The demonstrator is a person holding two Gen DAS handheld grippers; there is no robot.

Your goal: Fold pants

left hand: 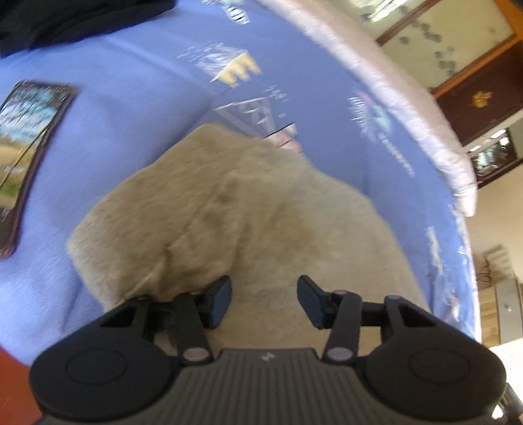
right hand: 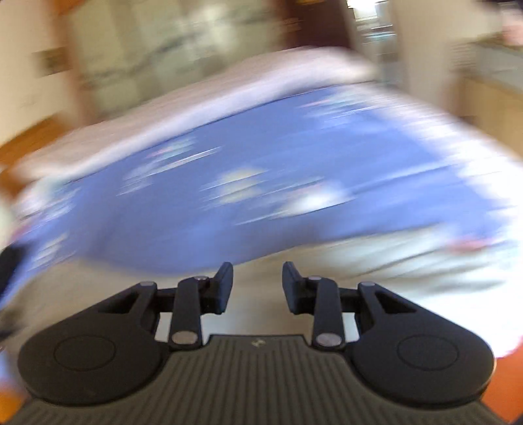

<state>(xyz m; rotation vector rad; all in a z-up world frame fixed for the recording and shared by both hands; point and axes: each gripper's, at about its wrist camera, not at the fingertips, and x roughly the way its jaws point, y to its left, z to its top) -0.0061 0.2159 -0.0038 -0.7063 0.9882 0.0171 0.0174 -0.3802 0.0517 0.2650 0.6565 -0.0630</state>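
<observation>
Straight ahead of the left hand-held gripper and just beneath it: one pair of beige pants, bunched into a rough folded heap on the blue printed bedsheet. Long axis hard to call, seemingly running away from the fingers toward the far edge of the bed. Jaws parted, nothing between the pads, cloth just below but not pinched. Over to the right hand-held gripper: heavily blurred view, jaws likewise apart and empty, pale cloth lying just below and off to the right of the fingers, probably the same pants. Left looks the nearer one, squarely over the heap. Count so far: one pants, two grippers, one phone well off to the left, one dark garment at the far left corner.
</observation>
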